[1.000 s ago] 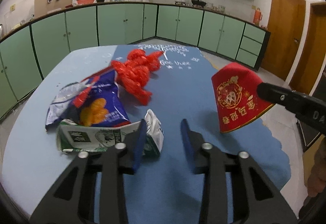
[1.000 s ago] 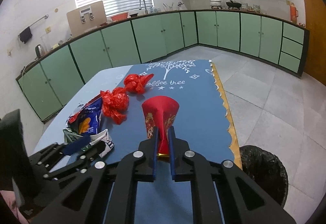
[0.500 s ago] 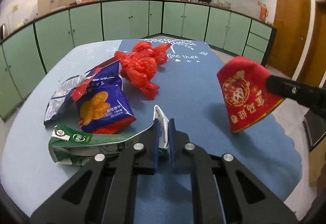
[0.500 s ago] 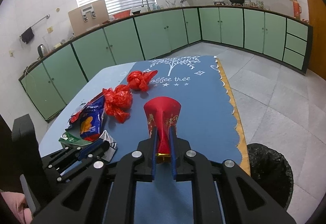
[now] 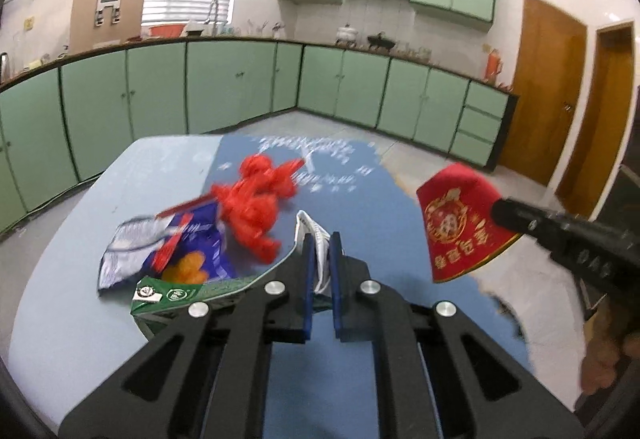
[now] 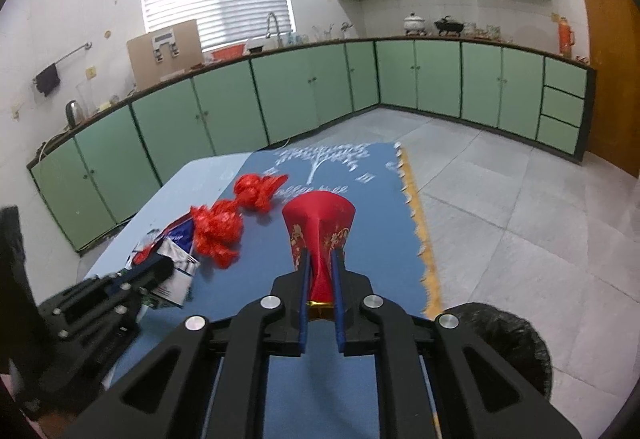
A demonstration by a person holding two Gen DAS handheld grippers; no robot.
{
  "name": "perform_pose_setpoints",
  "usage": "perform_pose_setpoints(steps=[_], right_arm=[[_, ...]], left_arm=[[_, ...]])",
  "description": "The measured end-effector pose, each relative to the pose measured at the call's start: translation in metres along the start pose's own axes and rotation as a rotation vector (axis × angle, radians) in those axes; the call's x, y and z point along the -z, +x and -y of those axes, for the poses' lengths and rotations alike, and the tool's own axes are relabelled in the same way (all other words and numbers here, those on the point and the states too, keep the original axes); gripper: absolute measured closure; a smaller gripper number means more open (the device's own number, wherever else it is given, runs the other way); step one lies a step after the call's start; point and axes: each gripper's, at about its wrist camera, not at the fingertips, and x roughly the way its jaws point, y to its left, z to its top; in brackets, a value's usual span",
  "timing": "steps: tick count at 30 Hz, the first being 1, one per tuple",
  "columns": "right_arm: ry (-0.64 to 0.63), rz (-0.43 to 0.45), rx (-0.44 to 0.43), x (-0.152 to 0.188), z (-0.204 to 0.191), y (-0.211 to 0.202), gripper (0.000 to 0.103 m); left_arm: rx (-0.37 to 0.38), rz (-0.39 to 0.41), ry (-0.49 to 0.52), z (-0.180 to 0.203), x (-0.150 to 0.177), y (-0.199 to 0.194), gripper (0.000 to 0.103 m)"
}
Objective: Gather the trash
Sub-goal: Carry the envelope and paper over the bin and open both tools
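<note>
Your left hand-held gripper (image 5: 320,251) is clamped on the green milk carton (image 5: 188,293); your right hand-held gripper (image 6: 321,267) pinches the red paper cup (image 6: 320,223) above the desk (image 6: 376,239).

Left tongs (image 5: 321,239), right tongs (image 6: 321,259) both clamped

Red plastic bags (image 6: 218,231): 2. Snack bag (image 5: 188,251): 1. Milk carton (image 5: 192,293): 1. Red paper cup (image 6: 320,235): 1. Bin (image 6: 504,343): 1.

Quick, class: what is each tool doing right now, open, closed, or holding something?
Left tool: closed on the white end of the flattened green-and-white carton.
Right tool: closed on the narrow end of the red paper cup.
</note>
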Motion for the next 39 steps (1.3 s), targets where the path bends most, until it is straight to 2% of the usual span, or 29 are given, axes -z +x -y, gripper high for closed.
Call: perform_pose_setpoints(steps=[5,10,16,22,26,33,34,36,39], right_arm=[[0.032,0.052,0.064,-0.008,0.030,-0.032,0.093],[0.058,0.094,0.172,-0.009,0.068,-0.069,0.093],[0.133,0.068,0.309,0.016,0.124,-0.101,0.093],[0.229,0.019,0.383,0.051,0.168,-0.109,0.093],[0.282,-0.022,0.402,0.072,0.190,-0.100,0.093],[0.344,-0.112,0.412,0.102,0.217,-0.073,0.091],[0.349,-0.123,0.414,0.105,0.219,-0.070,0.090],[0.353,-0.129,0.419,0.107,0.218,-0.068,0.080],[0.356,-0.121,0.421,0.106,0.218,-0.069,0.071]], left_arm=[[0.111,0.068,0.017,0.033,-0.025,-0.013,0.097],[0.242,0.075,0.040,0.078,-0.037,-0.011,0.097],[0.418,0.022,0.112,0.161,-0.029,0.014,0.097],[0.542,-0.066,0.158,0.226,-0.009,0.045,0.097],[0.581,-0.137,0.169,0.251,0.004,0.070,0.097],[0.590,-0.245,0.154,0.260,0.011,0.107,0.093],[0.588,-0.249,0.152,0.260,0.011,0.110,0.091],[0.575,-0.244,0.152,0.257,0.008,0.110,0.081],[0.559,-0.221,0.145,0.248,0.002,0.105,0.073]])
